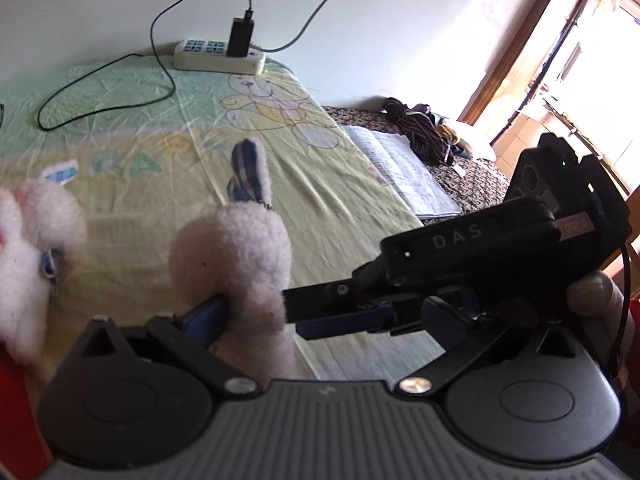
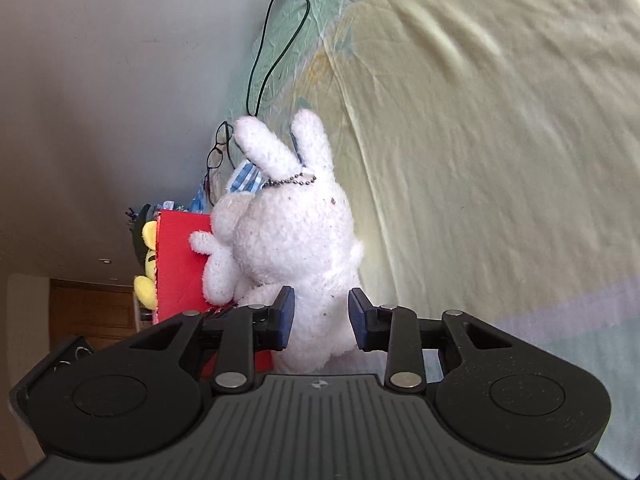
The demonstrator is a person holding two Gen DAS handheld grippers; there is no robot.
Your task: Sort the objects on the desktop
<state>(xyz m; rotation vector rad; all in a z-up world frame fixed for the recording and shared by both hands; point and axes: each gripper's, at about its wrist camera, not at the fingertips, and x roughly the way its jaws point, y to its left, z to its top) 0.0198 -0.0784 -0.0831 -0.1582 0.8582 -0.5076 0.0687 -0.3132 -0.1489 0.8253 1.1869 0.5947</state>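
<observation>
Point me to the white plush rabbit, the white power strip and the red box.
White plush rabbit (image 2: 296, 232): right wrist view, on its head.
White power strip (image 1: 218, 56): left wrist view, on its top face.
Red box (image 2: 178, 256): right wrist view, on its side.

White plush bunny (image 2: 296, 236) btwn right tongs (image 2: 321, 318), red box (image 2: 180, 260) beside, yellow sheet (image 2: 500, 140).

The white rabbit toy (image 2: 296, 236) is of fluffy, rough plush, with a small metal ball chain (image 2: 290, 181) and checked blue cloth inside the ear (image 1: 245, 168). The right gripper (image 2: 321, 318) and the left gripper (image 1: 256, 312) look like matt black plastic, with shiny metal rivets and smooth blue pads (image 2: 285, 320). The table cover (image 1: 340, 216) is thin printed cloth, wrinkled and a little glossy. The power strip (image 1: 219, 55) is smooth white plastic. The red box (image 2: 180, 264) looks matt.
</observation>
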